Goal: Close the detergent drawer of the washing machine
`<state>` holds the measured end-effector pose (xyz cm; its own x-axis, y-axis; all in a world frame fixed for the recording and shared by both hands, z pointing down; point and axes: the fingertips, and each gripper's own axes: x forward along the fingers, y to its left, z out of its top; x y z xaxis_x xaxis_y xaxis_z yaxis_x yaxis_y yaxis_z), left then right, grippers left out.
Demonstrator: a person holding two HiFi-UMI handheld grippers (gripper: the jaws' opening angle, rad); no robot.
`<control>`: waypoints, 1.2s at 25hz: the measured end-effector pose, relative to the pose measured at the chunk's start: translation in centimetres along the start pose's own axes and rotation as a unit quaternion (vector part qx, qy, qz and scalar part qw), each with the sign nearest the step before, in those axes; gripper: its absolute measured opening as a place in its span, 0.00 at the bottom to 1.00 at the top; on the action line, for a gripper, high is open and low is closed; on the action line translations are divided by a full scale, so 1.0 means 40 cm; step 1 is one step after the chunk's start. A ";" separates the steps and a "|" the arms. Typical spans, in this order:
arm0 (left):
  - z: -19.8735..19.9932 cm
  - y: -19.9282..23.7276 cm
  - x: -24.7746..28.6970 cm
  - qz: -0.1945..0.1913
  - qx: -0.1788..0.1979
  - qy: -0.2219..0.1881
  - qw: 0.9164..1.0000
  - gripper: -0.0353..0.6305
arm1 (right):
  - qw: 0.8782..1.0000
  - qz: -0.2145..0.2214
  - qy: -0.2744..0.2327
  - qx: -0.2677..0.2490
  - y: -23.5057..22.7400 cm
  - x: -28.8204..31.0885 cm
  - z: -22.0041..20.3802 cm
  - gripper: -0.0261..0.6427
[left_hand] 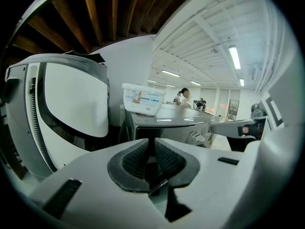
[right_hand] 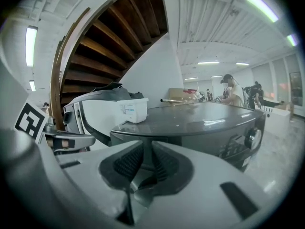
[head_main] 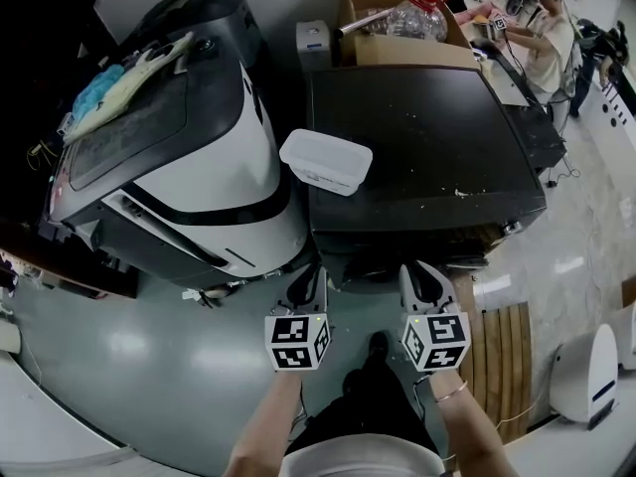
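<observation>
Detergent drawer sits top-left on the dark washing machine face, seemingly near flush: likely light, stiff, sliding plastic, best pushed mid-panel; left gripper and right gripper narrow-gapped, empty, nearby.

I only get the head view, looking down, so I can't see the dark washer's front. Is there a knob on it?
Observer: Yes. The right gripper view shows a round knob at the right end of the washer front.
Operator: Are the claws holding stuff?
Observer: No. In their own views the left claw and right claw are empty, pads slightly apart.
</observation>
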<state>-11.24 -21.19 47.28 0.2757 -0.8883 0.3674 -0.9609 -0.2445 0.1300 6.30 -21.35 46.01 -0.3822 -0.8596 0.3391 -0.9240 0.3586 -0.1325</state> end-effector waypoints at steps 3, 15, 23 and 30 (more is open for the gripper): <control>0.007 -0.005 -0.032 -0.001 0.002 -0.006 1.000 0.09 | 1.000 -0.006 -0.010 0.000 0.005 -0.032 0.010 0.12; 0.042 -0.023 -0.151 -0.017 0.010 -0.038 0.999 0.05 | 0.999 0.002 -0.035 -0.009 0.047 -0.144 0.040 0.04; 0.045 -0.021 -0.211 -0.020 0.012 -0.045 0.999 0.05 | 0.999 0.014 -0.034 -0.010 0.070 -0.190 0.043 0.04; 0.037 -0.024 -0.241 -0.021 0.009 -0.047 0.999 0.05 | 0.999 0.016 -0.037 -0.013 0.081 -0.216 0.045 0.04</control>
<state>-13.02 -12.97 42.23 0.3129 -0.9096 0.2732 -0.9491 -0.2887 0.1259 6.61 -13.41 40.96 -0.4116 -0.8719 0.2652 -0.9114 0.3947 -0.1170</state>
